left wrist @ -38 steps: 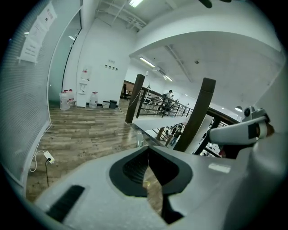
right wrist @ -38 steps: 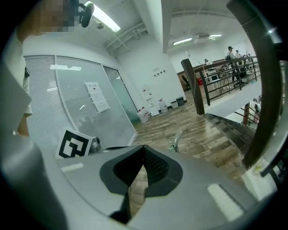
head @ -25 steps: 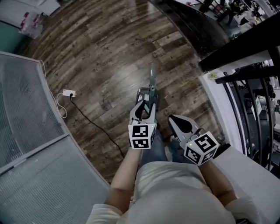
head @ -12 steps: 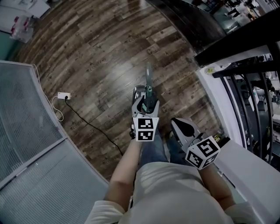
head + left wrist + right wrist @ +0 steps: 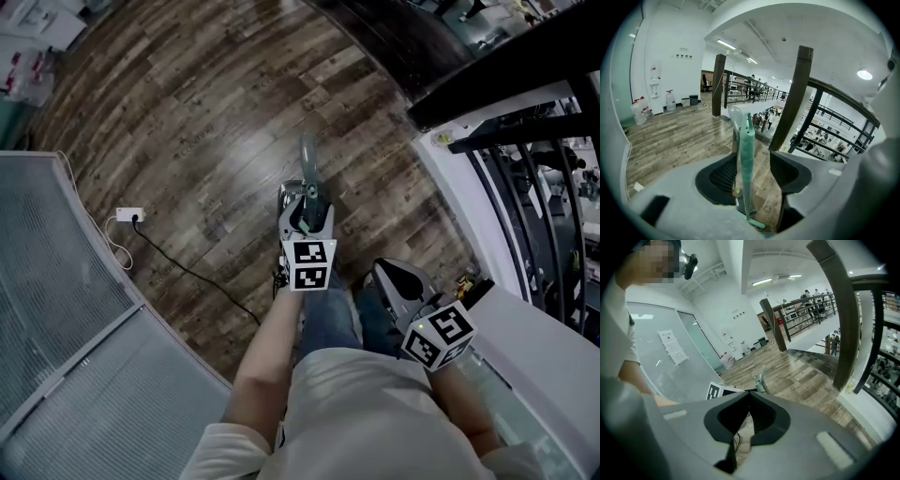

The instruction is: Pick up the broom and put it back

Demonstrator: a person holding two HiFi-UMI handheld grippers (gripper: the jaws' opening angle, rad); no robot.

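Observation:
The broom's mint-green handle (image 5: 746, 159) stands upright between the jaws of my left gripper (image 5: 754, 171), with a pale see-through handle (image 5: 735, 119) right behind it. The jaws have just opened wide and eased in slightly; the handle stands near the left pad, with a clear gap to the right one. In the head view the left gripper (image 5: 305, 202) points down at the floor and the broom handle (image 5: 308, 159) rises past its tips. My right gripper (image 5: 386, 269) hangs lower right, shut and empty, its tips (image 5: 747, 393) meeting.
Wood plank floor (image 5: 206, 112) lies below. A white power strip (image 5: 127, 216) with a black cable lies at the left, by a frosted glass partition (image 5: 56, 309). A dark railing (image 5: 506, 84) and a white ledge (image 5: 534, 347) close off the right. Water bottles (image 5: 640, 111) stand by the far wall.
My left gripper's jaws have spread apart around the green handle, and the gripper has sunk a little along it. The right gripper has barely shifted.

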